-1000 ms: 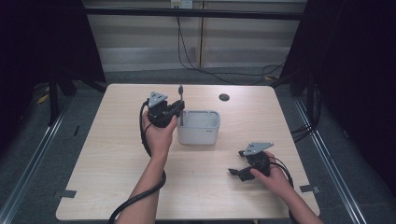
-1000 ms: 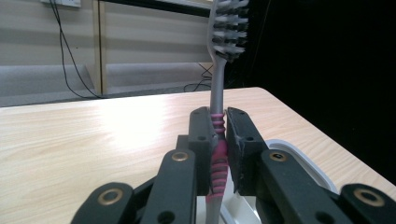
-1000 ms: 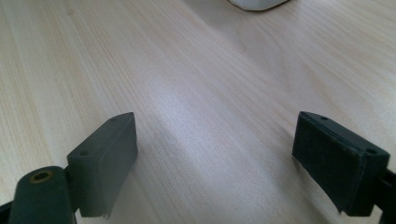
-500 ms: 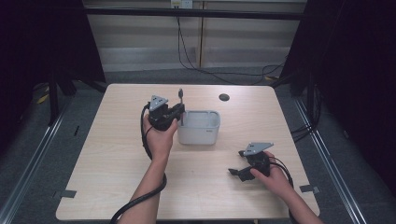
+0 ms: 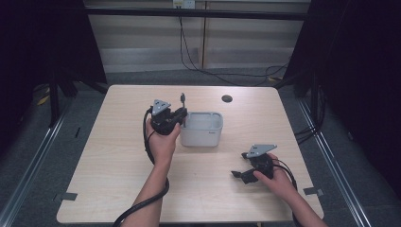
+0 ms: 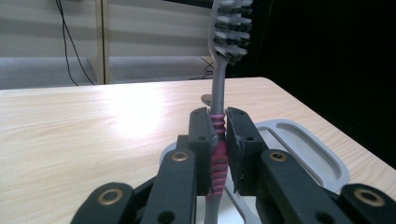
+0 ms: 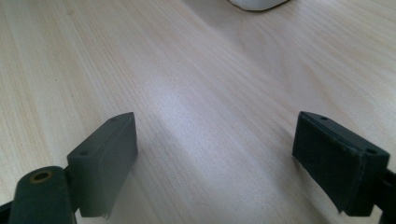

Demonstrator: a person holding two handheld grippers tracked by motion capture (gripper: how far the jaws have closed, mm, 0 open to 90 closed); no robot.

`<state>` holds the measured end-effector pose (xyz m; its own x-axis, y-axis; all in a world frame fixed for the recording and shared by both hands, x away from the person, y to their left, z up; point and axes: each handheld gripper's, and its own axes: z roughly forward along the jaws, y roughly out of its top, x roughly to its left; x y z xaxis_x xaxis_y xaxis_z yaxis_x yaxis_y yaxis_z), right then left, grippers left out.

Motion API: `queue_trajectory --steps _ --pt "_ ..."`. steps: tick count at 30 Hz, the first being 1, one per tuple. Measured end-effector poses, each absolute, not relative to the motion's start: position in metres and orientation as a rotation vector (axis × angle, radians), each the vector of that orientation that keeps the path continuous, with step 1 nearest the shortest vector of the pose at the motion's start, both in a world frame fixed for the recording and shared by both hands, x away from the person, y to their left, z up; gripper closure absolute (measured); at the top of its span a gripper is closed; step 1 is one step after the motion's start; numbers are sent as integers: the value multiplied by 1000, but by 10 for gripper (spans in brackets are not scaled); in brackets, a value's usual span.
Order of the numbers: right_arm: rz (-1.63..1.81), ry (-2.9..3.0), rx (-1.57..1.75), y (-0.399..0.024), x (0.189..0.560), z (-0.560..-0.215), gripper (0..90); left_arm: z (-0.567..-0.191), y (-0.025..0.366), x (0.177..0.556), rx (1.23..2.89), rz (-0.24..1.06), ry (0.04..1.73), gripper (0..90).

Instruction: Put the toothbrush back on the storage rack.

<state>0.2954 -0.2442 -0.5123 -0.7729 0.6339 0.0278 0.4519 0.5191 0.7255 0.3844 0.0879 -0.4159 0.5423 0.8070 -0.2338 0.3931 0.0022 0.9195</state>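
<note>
High view: bare tabletop (image 5: pixel 108 179) lies wide across lower left and centre, with the white bin (image 5: pixel 202 128) mid-frame. Left gripper (image 5: pixel 176 116) sits touching the bin's left wall, jaws clenched on an upright grey toothbrush (image 6: pixel 217 88) with a pink ribbed grip, bristles topmost. Right gripper (image 5: pixel 241 175), lower right, gapes over bare wood
</note>
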Motion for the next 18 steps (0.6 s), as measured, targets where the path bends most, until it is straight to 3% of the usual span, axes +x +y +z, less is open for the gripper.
queue_trajectory --steps 18 --pt "1099 2521 919 -244 295 -512 136 -423 89 382 1633 450 1050 809"
